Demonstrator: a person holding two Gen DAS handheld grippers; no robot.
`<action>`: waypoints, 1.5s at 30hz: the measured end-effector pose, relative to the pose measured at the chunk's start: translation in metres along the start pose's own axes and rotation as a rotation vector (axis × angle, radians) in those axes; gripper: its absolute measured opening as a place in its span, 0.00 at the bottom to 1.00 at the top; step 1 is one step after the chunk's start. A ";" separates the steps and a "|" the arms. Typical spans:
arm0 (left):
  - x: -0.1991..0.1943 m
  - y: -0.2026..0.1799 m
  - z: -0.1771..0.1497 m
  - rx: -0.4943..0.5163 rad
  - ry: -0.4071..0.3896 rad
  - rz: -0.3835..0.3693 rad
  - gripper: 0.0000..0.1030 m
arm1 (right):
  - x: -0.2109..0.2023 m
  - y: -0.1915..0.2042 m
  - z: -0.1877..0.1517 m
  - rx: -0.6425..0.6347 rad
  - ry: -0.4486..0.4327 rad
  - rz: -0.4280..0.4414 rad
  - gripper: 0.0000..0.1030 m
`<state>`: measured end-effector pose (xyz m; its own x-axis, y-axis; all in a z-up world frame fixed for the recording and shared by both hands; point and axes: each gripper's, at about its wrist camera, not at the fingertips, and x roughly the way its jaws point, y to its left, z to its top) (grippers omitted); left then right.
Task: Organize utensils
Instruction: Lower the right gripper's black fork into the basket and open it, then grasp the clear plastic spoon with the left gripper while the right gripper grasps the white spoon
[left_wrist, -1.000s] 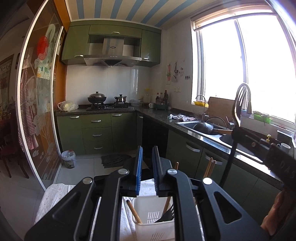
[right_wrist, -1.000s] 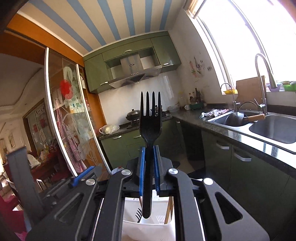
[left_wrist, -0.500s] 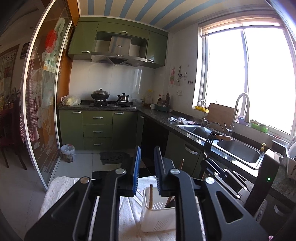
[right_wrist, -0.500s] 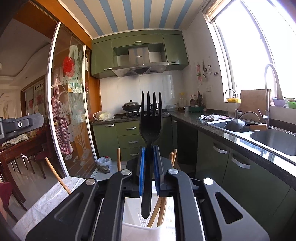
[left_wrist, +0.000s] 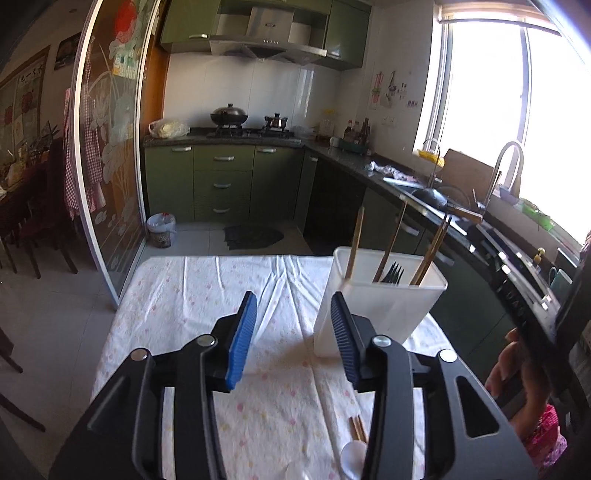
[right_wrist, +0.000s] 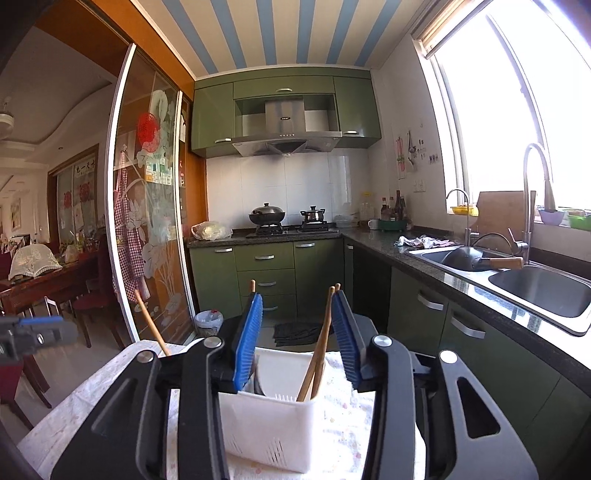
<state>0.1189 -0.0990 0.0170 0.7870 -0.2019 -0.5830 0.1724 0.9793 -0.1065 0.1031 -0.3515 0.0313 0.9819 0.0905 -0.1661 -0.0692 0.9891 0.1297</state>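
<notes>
A white plastic utensil holder (left_wrist: 380, 306) stands on the cloth-covered table (left_wrist: 207, 295). It holds several wooden chopsticks (left_wrist: 354, 243) and a black fork (left_wrist: 394, 272), tines up. My left gripper (left_wrist: 293, 332) is open and empty, low over the cloth just left of the holder. My right gripper (right_wrist: 297, 332) is open and empty above the holder (right_wrist: 273, 428), with chopsticks (right_wrist: 319, 350) standing between its fingers. A pair of chopsticks (left_wrist: 357, 430) and a white spoon (left_wrist: 352, 456) lie on the cloth near the front.
A green kitchen counter with a sink (right_wrist: 535, 291) and faucet runs along the right. A stove with pots (left_wrist: 229, 118) is at the back. A glass sliding door (left_wrist: 107, 155) and dining chairs stand to the left. The person's hand (left_wrist: 517, 373) shows at right.
My right gripper opened and let go of the black fork, which now stands in the holder. My left gripper opened wider and dropped toward the table beside the holder.
</notes>
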 end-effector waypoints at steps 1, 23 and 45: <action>0.005 0.002 -0.012 0.013 0.082 0.026 0.42 | -0.010 0.000 -0.001 0.001 0.028 0.002 0.47; 0.071 -0.016 -0.154 -0.073 0.919 0.177 0.46 | -0.060 -0.002 -0.070 0.003 0.539 0.060 0.51; 0.059 0.054 -0.131 -0.151 0.903 0.137 0.08 | 0.024 0.046 -0.149 0.201 1.108 0.443 0.41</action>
<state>0.0968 -0.0559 -0.1287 0.0238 -0.0567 -0.9981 -0.0175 0.9982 -0.0571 0.0970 -0.2870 -0.1119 0.1893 0.5645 -0.8034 -0.2357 0.8204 0.5209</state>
